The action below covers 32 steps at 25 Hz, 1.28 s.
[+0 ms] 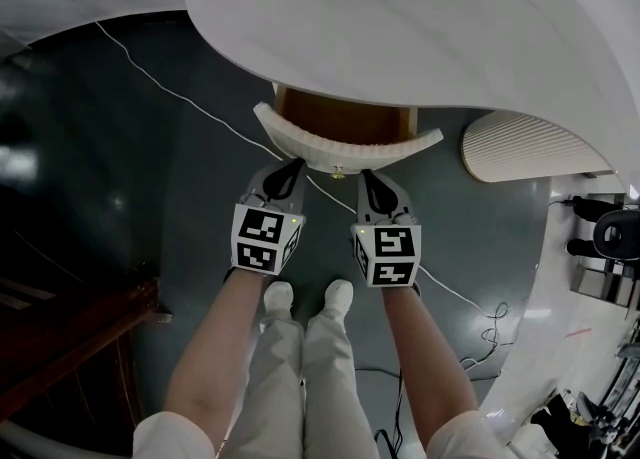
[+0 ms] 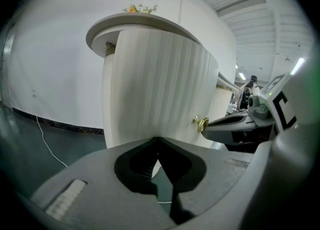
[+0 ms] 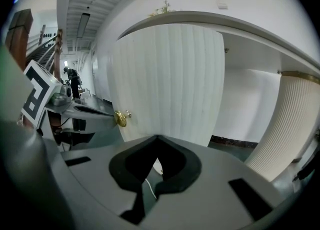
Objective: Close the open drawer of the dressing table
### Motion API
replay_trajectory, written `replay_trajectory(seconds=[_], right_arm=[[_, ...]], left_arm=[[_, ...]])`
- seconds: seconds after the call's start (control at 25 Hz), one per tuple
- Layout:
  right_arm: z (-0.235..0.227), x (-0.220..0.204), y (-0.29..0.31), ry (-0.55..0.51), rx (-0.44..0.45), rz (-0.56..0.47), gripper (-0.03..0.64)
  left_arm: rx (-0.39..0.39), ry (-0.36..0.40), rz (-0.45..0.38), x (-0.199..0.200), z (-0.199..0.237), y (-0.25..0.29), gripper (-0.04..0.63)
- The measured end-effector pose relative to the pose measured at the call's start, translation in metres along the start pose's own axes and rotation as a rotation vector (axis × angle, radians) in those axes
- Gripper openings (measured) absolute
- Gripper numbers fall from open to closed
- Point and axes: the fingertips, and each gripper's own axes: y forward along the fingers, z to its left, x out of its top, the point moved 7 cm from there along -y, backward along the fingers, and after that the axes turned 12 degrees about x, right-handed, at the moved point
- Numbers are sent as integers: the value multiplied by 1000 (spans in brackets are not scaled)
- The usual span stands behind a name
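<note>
Head view: the drawer [image 1: 345, 147] stands pulled out from under the dressing table [image 1: 400, 27]. The left gripper [image 1: 297, 164] and right gripper [image 1: 366, 178], jaws together and empty, flank its brass knob [image 1: 338, 174], perhaps touching the drawer front. The approach looks finished; next comes an even inward push.

Curved drawer front [image 1: 345, 155] barring the way just ahead, brass knob [image 1: 339, 174] jutting mid-front, open floor [image 1: 150, 197] left, ribbed unit [image 1: 530, 147] right.
</note>
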Motion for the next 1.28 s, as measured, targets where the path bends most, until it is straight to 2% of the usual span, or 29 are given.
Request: replay_trajectory(seconds=[0.16, 0.36, 0.56, 0.76, 0.84, 1.28], right_arm=[[-6, 4, 6, 2, -3, -11, -2], [-14, 11, 14, -16, -12, -18, -2], [-23, 20, 23, -43, -20, -25, -2], [-39, 23, 31, -3, -41, -49, -2], [-42, 25, 35, -17, -44, -52, -2], [-56, 34, 55, -51, -85, -111, -2]], left_arm=[[9, 8, -11, 3, 1, 8, 17], [57, 87, -39, 11, 1, 18, 17], [71, 78, -63, 19, 5, 30, 17], [74, 59, -83, 22, 9, 44, 17], [72, 57, -91, 24, 11, 49, 17], [56, 111, -155, 35, 19, 73, 17]])
